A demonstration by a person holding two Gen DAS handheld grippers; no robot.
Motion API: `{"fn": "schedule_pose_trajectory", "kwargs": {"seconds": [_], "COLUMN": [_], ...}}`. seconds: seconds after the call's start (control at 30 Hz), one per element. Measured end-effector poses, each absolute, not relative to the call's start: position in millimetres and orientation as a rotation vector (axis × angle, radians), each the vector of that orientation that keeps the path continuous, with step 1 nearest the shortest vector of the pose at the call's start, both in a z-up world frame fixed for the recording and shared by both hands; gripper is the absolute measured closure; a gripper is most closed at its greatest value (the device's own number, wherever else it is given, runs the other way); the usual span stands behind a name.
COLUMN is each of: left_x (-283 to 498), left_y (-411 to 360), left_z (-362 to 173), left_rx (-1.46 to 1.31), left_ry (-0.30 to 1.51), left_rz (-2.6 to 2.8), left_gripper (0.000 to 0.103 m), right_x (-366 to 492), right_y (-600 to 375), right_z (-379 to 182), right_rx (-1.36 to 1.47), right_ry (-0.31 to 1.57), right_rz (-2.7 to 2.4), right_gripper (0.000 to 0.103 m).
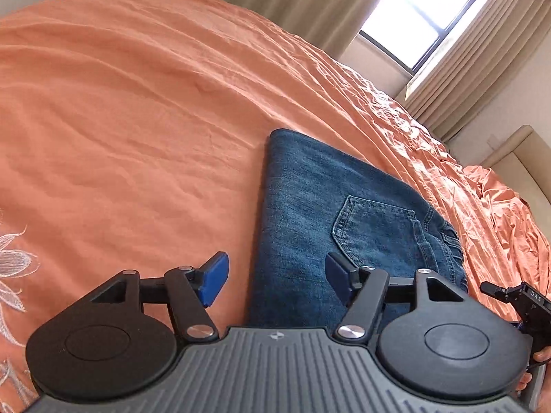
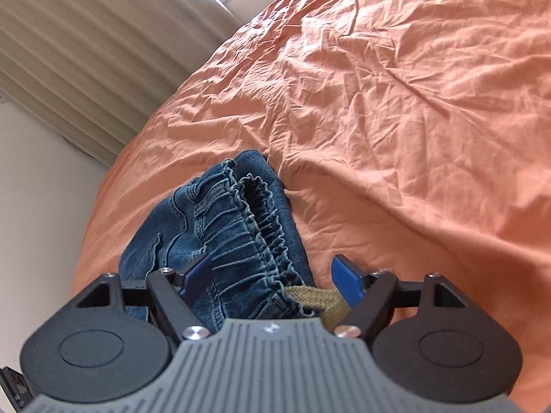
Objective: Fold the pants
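Observation:
The blue jeans [image 1: 310, 199] lie folded into a compact rectangle on the orange bed sheet [image 1: 137, 120], back pocket [image 1: 375, 227] facing up. My left gripper [image 1: 277, 277] hovers open over the near left edge of the fold, one blue pad over the sheet and the other over the denim, gripping nothing. In the right wrist view the gathered elastic waistband [image 2: 241, 227] and an olive drawstring [image 2: 320, 297] lie between the wide-apart pads of my right gripper [image 2: 272, 277]. That gripper is open and the pads do not pinch the cloth.
The wrinkled sheet [image 2: 396, 103] spreads far around the jeans, with white embroidered flowers [image 1: 13, 268] at the left. Beige curtains [image 2: 86, 51] and a bright window [image 1: 423, 10] stand beyond the bed edge. A padded headboard [image 1: 523, 158] is at the right. A person's fingers [image 1: 542, 356] show at the lower right.

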State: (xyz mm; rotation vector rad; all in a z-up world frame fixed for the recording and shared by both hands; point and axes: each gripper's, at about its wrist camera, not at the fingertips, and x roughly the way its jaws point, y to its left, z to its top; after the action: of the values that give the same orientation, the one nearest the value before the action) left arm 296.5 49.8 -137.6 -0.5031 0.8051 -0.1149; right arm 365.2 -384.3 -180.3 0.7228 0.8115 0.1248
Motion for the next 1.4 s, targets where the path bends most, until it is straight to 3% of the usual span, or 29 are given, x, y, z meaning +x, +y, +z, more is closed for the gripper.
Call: {"fn": "schedule_pose_trajectory", "kwargs": {"seconds": [0.7,0.73,0.83,0.9,1.0,1.07,1.4], "left_x": [350,352,356,354,351,348,317], "left_y": [67,66,63,63,63,64,58], "left_z": [-179,-180,-183,-185,-186,-184,-128], "left_rx": [-0.607,-0.620,-0.648,-0.666,-0.667,-0.692,-0.579], "left_ry": [0.853,0.852,0.859,0.860,0.831,0.817,0.714], "left_rz": [-0.335,-0.342,-0.348,-0.346,-0.318,-0.297,-0.246], "left_gripper": [0.025,0.026,0.038,0.061,0.082,0.093,0.097], "right_x": [414,416,420,419,417,414,375], "right_y": [-395,-395,-393,-392,-392,-386,-342], "right_z": [-231,-234,-239,-238,-233,-222,-153], "right_rx": [0.870,0.889,0.931,0.938,0.939,0.898,0.752], "right_ry": [0.832,0.830,0.830,0.819,0.793,0.771,0.638], "right_rz": [0.275,0.287,0.317,0.337,0.356,0.343,0.373], "right_gripper": [0.029,0.033,0.052,0.063,0.076,0.079,0.085]}}
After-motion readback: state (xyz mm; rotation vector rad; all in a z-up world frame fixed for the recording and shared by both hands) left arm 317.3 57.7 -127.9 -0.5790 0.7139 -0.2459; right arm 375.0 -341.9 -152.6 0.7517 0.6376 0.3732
